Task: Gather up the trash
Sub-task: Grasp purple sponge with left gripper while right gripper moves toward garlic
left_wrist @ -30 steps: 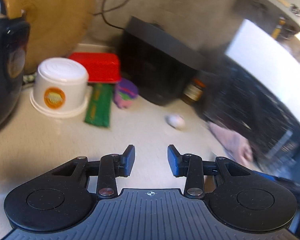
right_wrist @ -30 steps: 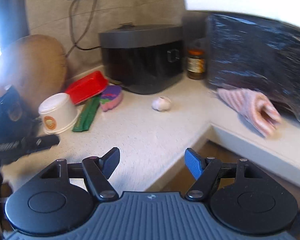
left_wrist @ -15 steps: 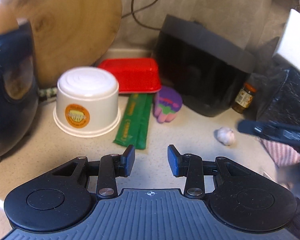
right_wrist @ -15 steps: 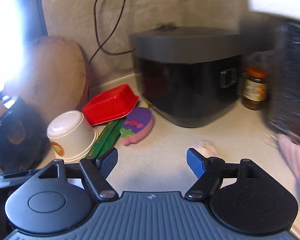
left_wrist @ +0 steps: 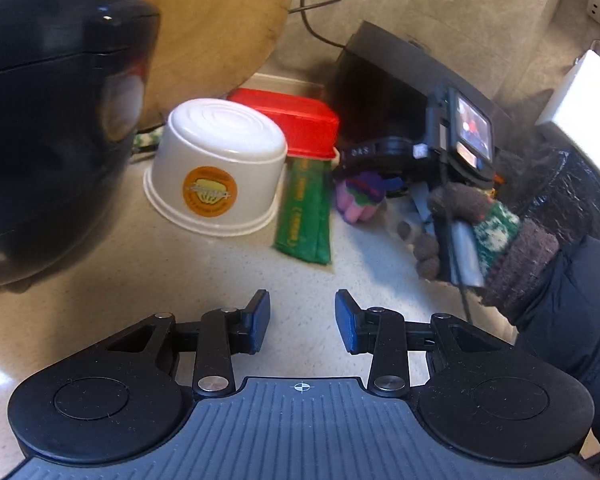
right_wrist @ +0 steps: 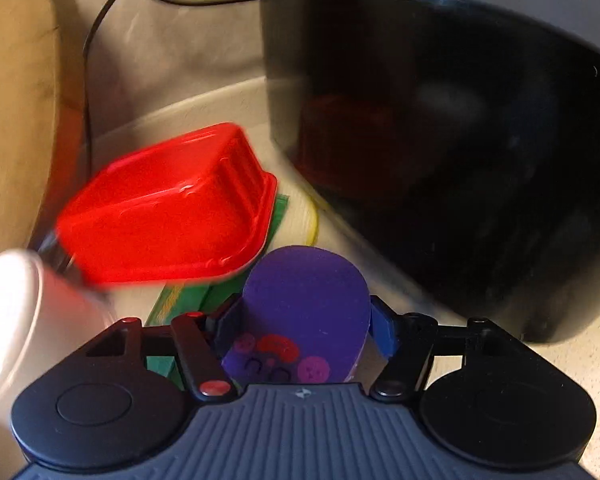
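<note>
The right gripper (right_wrist: 304, 330) now straddles the purple sponge (right_wrist: 306, 312): its fingers (right_wrist: 382, 330) stand on either side of the sponge and are closing, but I cannot tell whether the pads press on it yet. The sponge lies on the bench (right_wrist: 580, 360), with the red tray (right_wrist: 168, 208) at 10 o'clock from it, the green packet (right_wrist: 180, 304) under its left edge and the black box (right_wrist: 460, 140) at 1 o'clock. My reading is that this first piece of trash is about to be gripped but not yet lifted.

A second ago the right camera looked across the whole corner from well back, with the sponge small and far off; half a second ago it was closer but the fingers were empty and wider. The view has since swept in so that the sponge fills the gap.

The left gripper (left_wrist: 302, 320) is about half open over bare bench (left_wrist: 140, 280) and holds nothing; its opening matches the earlier frames. Its view has drifted closer to the clutter: the white bowl (left_wrist: 216, 164), upside down, sits at 11 o'clock, the packet (left_wrist: 304, 208) at 12 o'clock. The gloved hand (left_wrist: 468, 228) with the right gripper (left_wrist: 384, 184), only at the view's edge half a second ago, is now at 1 o'clock over the sponge (left_wrist: 360, 196). The small white lump seen earlier near the box is no longer visible, likely hidden behind that hand.
</note>
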Demonstrator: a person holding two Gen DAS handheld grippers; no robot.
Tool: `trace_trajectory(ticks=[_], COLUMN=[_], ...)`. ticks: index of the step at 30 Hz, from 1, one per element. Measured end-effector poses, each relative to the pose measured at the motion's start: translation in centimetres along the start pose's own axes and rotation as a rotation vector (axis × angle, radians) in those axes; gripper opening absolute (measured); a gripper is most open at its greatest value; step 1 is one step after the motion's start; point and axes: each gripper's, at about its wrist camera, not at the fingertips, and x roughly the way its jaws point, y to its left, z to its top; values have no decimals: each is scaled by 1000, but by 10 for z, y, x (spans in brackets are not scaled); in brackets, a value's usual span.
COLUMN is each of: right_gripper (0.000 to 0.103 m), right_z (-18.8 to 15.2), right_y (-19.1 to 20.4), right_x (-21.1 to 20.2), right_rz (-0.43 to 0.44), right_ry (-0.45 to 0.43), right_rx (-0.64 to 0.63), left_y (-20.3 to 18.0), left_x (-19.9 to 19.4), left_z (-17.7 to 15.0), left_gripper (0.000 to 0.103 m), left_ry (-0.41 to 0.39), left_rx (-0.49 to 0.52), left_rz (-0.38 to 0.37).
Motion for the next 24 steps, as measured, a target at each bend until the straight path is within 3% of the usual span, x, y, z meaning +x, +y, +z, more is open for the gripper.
trace_trajectory(ticks=[6, 8, 13, 17, 19, 24], right_gripper=[68, 73, 81, 81, 81, 77], right_z=[-66, -86, -112, -121, -131, -146], right_y=[5, 9, -12, -45, -52, -49], right_x=[-84, -115, -167, -176, -181, -188], right_rz=[355, 416, 268, 219, 185, 232], right_ry=[89, 86, -71, -76, -86, -86], right_rx=[14, -34, -85, -4, -8, -65], left_y=[-12, -20, -41, -66, -71, -82], left_x=[-3, -1, 13, 20, 15, 3], left_z=[-6, -7, -8, -16, -21, -31], left_gripper=[40, 40, 40, 40, 40, 40], left_ry=[18, 22, 25, 20, 12, 51], left_rx=[28, 23, -8, 91, 118, 216], left_rz=[-44, -43, -1, 173, 216, 222])
